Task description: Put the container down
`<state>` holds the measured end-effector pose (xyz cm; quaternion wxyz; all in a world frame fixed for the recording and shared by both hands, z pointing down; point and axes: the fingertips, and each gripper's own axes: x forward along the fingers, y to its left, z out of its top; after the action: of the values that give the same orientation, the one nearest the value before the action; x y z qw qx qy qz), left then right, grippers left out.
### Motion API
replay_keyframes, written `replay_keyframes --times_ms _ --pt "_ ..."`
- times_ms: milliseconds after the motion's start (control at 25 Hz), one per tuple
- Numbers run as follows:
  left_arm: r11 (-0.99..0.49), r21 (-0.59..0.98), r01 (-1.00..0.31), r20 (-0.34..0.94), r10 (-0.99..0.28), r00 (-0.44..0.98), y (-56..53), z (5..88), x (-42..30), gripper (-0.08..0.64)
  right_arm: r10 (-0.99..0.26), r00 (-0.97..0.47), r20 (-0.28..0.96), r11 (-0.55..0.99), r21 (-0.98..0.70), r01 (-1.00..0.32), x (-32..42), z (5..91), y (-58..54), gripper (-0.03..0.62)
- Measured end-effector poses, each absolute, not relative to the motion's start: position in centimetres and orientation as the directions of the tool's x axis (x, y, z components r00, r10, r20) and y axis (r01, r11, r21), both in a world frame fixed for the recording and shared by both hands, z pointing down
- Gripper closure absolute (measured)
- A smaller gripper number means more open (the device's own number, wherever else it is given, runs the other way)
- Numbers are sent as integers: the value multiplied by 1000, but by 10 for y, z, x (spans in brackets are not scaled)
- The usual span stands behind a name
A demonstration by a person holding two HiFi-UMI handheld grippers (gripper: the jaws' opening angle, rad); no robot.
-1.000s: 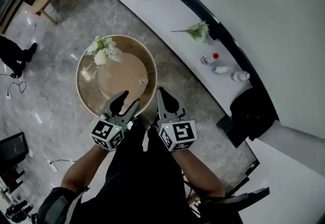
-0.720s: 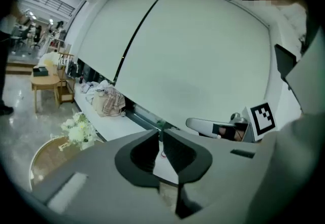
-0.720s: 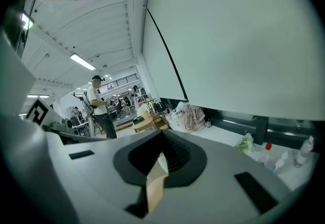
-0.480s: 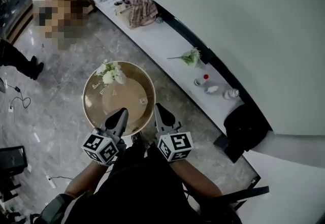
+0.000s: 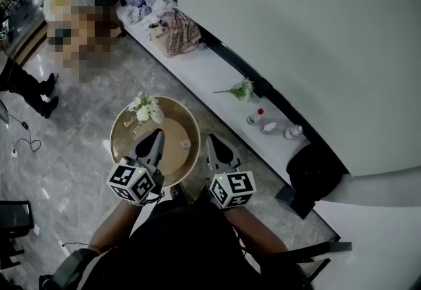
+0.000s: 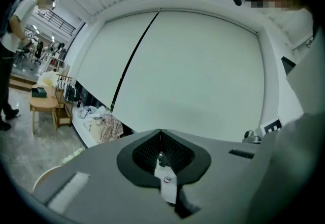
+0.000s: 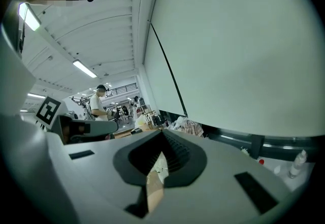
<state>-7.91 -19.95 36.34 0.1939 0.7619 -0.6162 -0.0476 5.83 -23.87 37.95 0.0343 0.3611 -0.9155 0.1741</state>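
Note:
A small clear container (image 5: pixel 185 144) stands upright on the round wooden table (image 5: pixel 125 144), right of its middle. In the head view both grippers hang above the table's near edge. My left gripper (image 5: pixel 158 132) is shut with nothing in it, its tip over the tabletop to the left of the container. My right gripper (image 5: pixel 212 139) is shut and empty too, just off the table's right rim. In the left gripper view the jaws (image 6: pixel 160 130) meet at the tip and point at the pale wall. The right gripper view shows its jaws (image 7: pixel 162 131) closed the same way.
A vase of white flowers (image 5: pixel 145 110) stands at the table's far side. A long white bench (image 5: pixel 210 65) runs along the wall with cloths (image 5: pixel 179 29), a green sprig (image 5: pixel 242 90) and small bottles (image 5: pixel 260 116). A black bag (image 5: pixel 316 167) sits at right. A person's legs (image 5: pixel 29 88) show at left.
The left gripper's jaws were open a second ago and are now shut, empty. Both grippers have risen away from the table. The container stays where it stood.

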Motion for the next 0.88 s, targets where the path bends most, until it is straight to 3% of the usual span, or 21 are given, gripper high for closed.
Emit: replay_keyframes --times_ms 320,880 --pt "-98 300 -949 82 -988 128 -212 326 -125 557 -685 -722 99 691 -224 -687 56 339 -250 586" --pt "-64 327 -943 95 -990 100 -208 339 -151 555 -671 -738 75 716 -190 -671 35 328 -247 586"
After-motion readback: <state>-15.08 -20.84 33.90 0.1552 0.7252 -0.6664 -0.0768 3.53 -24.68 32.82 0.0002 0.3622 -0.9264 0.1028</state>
